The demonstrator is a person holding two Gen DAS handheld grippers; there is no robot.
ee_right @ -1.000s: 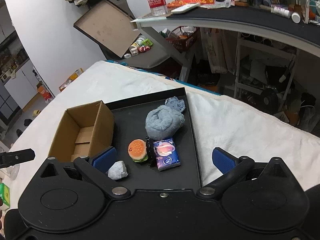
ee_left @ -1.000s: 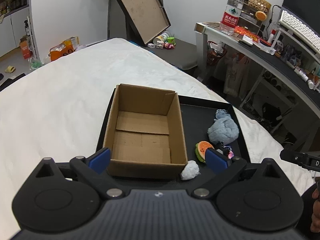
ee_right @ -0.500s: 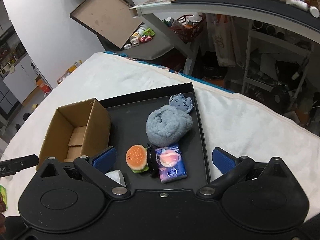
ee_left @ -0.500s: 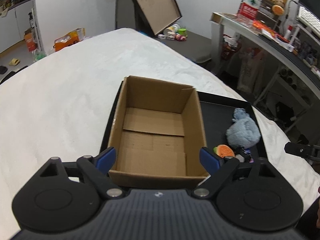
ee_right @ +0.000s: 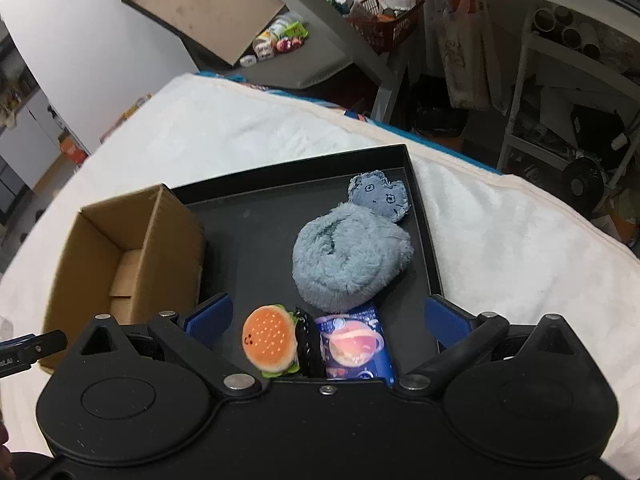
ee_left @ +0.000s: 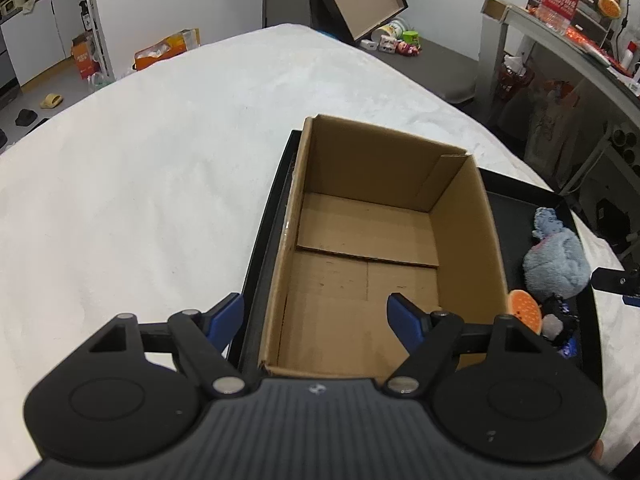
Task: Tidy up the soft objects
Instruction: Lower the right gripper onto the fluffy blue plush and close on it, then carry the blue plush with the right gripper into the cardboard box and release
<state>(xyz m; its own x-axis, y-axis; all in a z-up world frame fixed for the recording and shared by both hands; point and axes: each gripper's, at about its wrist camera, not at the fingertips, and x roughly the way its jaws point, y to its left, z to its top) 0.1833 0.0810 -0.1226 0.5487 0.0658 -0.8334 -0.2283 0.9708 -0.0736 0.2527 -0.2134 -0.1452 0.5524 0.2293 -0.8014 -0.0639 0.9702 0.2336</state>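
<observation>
Right hand-held gripper (ee_right: 326, 318): jaws spread wide, nothing between them. It hangs low over the near end of the black tray (ee_right: 424, 216), with the burger plush (ee_right: 270, 342) and the tissue pack (ee_right: 356, 346) lying directly beneath the gap. A small black item (ee_right: 308, 340) sits wedged between those two, touching both; its nature cannot be made out.

Left hand-held gripper (ee_left: 316, 316): likewise spread and empty. Its left finger stands outside the left wall of the cardboard box (ee_left: 484, 248), its right finger over the box floor. The box is empty and occupies the left part of the tray.

Beyond, the grey plush (ee_right: 350, 260) rests against the tissue pack, with a flat grey cat-face piece (ee_right: 380, 198) at its far edge. The tray lies on a white bed cover (ee_left: 140, 168).

Risks noted:
- The three near items are packed close. A closing grip aimed at the burger plush may catch the black item too, or push the tissue pack aside.
- The plush toys compress; a shallow pinch could slip off during the carry to the box.
- The box is light and unfixed. A left finger pressing its wall could slide or tilt it on the tray.
- The two grippers work close together and could collide over the box rim.
</observation>
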